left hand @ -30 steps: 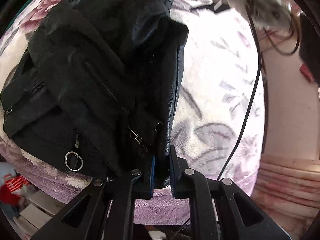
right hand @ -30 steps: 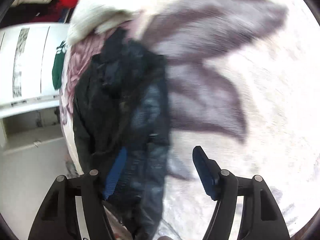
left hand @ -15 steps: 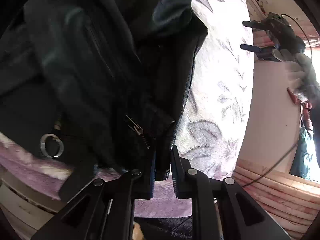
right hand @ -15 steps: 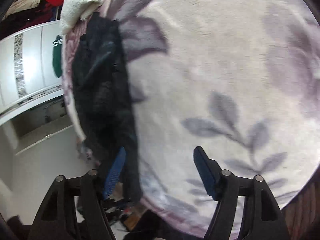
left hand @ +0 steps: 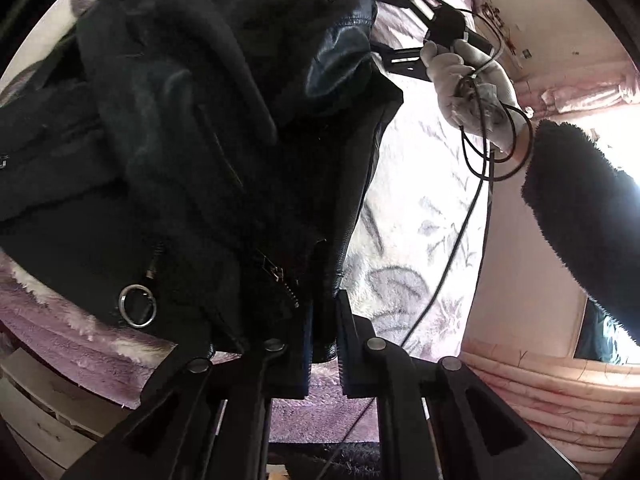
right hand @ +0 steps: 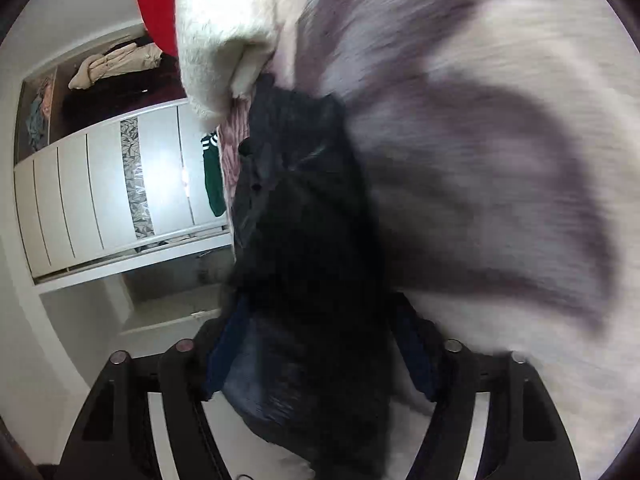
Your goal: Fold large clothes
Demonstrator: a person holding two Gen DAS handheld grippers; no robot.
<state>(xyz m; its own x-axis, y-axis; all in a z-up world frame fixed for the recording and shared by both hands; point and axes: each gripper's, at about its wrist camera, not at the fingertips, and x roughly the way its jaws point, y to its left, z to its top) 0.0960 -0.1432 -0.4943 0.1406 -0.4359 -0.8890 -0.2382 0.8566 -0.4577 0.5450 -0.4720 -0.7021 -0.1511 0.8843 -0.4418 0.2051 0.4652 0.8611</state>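
- Left tongs (left hand: 324, 336) are clamped tight on a hem of the black jacket (left hand: 208, 152), right by its zipper (left hand: 280, 280), pads pressing the leather-look fabric.
- The jacket lies bunched on the bed's floral blanket (left hand: 420, 208), hanging over the blanket's near edge, where a metal ring (left hand: 137, 311) dangles.
- Right tongs (right hand: 316, 352) stand wide; their jaws have just been closing, with a fold of the jacket (right hand: 304, 240) lying between them. The view is blurred, so I cannot tell whether the pads press it yet.
- In the left view a gloved hand (left hand: 472, 84) carries the other tool, a black cable (left hand: 476, 184) looping below it, a fuzzy dark sleeve (left hand: 580, 208) behind.
- Beyond the bed's far edge: a white wardrobe (right hand: 104, 200), a green garment with white stripes (right hand: 212, 176).
- No readable writing or brand anywhere.
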